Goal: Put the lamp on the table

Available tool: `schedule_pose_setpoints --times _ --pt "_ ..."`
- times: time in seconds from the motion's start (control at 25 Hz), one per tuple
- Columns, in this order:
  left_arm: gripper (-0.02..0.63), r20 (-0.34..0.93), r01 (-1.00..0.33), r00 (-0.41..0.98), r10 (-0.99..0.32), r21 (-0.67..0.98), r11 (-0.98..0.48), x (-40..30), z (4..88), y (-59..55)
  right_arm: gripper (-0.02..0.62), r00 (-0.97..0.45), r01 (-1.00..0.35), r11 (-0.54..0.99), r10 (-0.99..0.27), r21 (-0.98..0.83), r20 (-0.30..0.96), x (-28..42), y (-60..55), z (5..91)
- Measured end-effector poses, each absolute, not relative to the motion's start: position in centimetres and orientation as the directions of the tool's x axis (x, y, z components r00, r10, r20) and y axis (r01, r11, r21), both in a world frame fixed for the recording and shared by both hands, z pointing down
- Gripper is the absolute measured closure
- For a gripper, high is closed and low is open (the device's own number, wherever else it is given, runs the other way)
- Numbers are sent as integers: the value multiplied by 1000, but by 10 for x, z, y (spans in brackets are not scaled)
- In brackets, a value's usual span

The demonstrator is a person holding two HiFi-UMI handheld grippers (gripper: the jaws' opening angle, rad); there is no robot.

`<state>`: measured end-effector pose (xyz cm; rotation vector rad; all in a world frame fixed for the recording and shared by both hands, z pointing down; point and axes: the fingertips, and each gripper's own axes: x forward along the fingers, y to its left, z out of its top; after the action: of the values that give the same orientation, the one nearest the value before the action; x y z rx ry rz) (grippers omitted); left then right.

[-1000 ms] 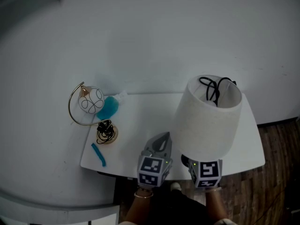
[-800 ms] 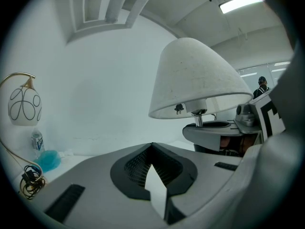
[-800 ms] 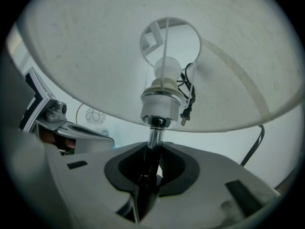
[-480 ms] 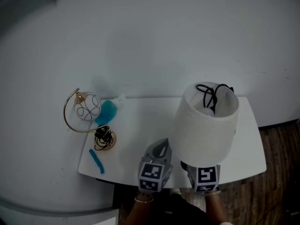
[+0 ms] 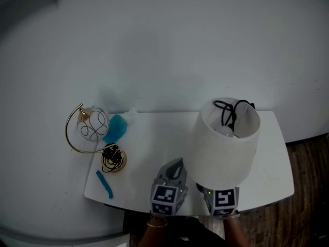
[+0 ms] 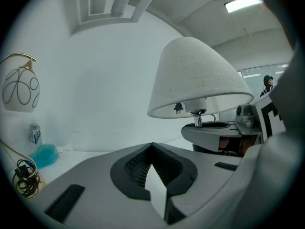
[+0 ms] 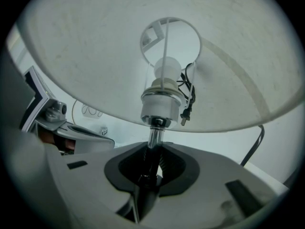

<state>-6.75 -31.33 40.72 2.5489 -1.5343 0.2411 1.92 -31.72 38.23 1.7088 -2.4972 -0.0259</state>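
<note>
1. The lamp [image 5: 226, 138] stands upright in the right gripper [image 7: 151, 173]. The gripper's jaws are clamped narrow on the stem [image 7: 153, 138], just under the socket. The shade [image 7: 95, 56] spreads directly above that gripper.
2. The lamp's long axis runs straight up from the jaws. Its cord is bundled in the top of the shade, and the plug [image 7: 185, 114] dangles up and to the right of the jaws.
3. The base lies below the right gripper and no view shows it, so we cannot tell whether it touches the bench [image 5: 154, 133].
4. The bench top lies beneath and ahead of the right gripper. We judge the set-down must go straight down along the upright axis, with the lamp kept plumb.
5. The left gripper [image 6: 155, 175] has its jaws together on nothing. It sits just left of the right gripper, with the lamp up and to its right.
6. Further left of the left gripper are a hoop lamp [image 5: 87, 127] and a cable coil [image 5: 112, 158], well apart from our lamp.
</note>
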Motion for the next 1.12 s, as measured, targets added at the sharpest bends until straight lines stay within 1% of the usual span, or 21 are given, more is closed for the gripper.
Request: schedule_pose_setpoints --times 0.2,0.36,0.56,0.76,0.96,1.12 --pt "600 228 -891 451 -863 57 -451 -77 417 -321 531 -365 -923 374 -926 91 95 15 -329 394" --pt "600 238 -897 439 -867 58 -438 -81 423 -322 531 -364 -920 378 -922 102 128 17 -332 399" --pt "600 238 -902 429 -871 65 -427 -83 422 -321 531 -365 -922 377 -922 91 129 17 -334 405" --pt "600 241 -909 415 -877 69 -411 -82 426 -320 531 -372 -924 378 -924 56 89 18 -336 405" --pt "600 231 -911 411 -882 66 -408 -82 429 -316 531 -382 -921 388 -919 48 101 17 -331 420" --pt "600 224 -912 409 -885 62 -406 -81 432 -315 531 -391 -917 395 -917 49 79 16 -332 422"
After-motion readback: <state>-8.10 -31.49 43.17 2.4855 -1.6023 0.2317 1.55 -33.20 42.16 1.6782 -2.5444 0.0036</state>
